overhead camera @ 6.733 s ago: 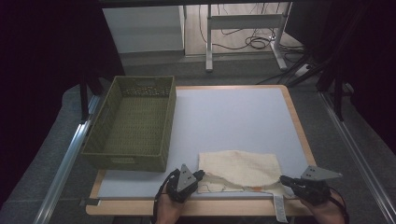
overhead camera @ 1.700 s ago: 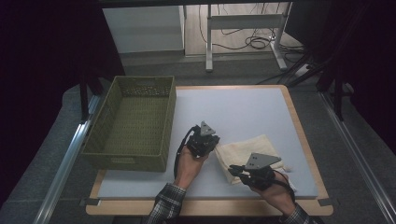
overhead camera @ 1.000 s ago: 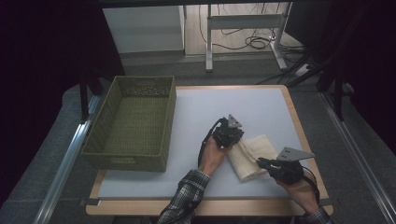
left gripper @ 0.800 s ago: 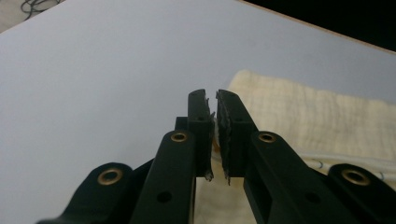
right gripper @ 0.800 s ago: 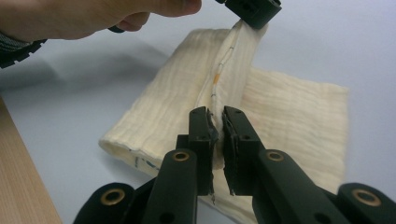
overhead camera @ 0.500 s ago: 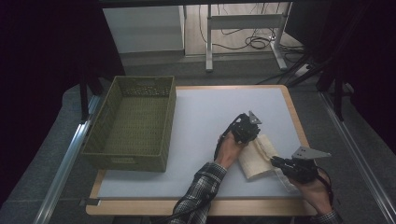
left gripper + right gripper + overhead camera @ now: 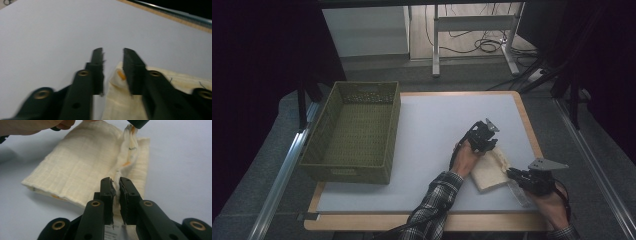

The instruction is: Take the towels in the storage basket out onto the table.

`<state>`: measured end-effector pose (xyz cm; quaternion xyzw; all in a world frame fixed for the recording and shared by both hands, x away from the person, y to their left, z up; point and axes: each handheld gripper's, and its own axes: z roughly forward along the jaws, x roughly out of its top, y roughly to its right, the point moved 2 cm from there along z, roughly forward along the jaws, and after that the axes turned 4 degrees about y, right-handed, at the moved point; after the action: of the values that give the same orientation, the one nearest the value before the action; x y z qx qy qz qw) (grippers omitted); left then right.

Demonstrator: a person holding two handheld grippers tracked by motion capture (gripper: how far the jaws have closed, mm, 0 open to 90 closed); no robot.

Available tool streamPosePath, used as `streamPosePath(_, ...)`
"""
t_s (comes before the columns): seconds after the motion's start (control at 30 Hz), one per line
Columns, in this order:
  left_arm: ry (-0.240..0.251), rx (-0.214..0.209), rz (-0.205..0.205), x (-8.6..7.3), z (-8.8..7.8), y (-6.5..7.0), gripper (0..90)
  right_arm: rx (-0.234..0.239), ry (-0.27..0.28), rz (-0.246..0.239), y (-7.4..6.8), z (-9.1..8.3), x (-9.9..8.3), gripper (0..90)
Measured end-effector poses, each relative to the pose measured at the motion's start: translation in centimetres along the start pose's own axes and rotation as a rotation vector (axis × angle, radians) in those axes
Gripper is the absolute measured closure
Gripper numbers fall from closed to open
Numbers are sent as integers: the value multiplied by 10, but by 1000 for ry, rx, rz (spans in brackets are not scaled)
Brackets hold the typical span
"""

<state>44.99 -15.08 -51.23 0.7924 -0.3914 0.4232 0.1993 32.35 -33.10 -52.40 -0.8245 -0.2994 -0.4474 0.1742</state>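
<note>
A folded cream muslin cloth [image 7: 490,170] lies on the right part of the white table [image 7: 427,130], near its front edge, between the two hand-held grippers. The left hand-held gripper [image 7: 486,144] sits at the cloth's far corner; its jaws have just been opening and now stand apart, the corner beside one jaw but not pinched. The right hand-held gripper [image 7: 117,187] is clenched on a raised ridge of the cloth's near edge. The fabric is soft, loosely woven in a faint grid, with small orange marks. A green woven rectangular basket [image 7: 354,132] stands well apart at the left.
</note>
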Motion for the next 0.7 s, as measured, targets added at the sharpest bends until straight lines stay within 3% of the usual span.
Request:
streamPosePath(0.2,35,30,-27,5,-14,-6,406,-67,10,16,11,-9,1,673)
streamPosePath(0.43,33,44,-37,-7,-44,-16,380,-101,23,14,17,-18,12,608)
streamPosePath(0.57,15,50,-41,-22,-61,-18,396,-84,-10,7,16,-9,17,575)
streamPosePath(0.7,0,19,-81,-41,-75,-22,405,-93,-46,10,17,0,14,570)
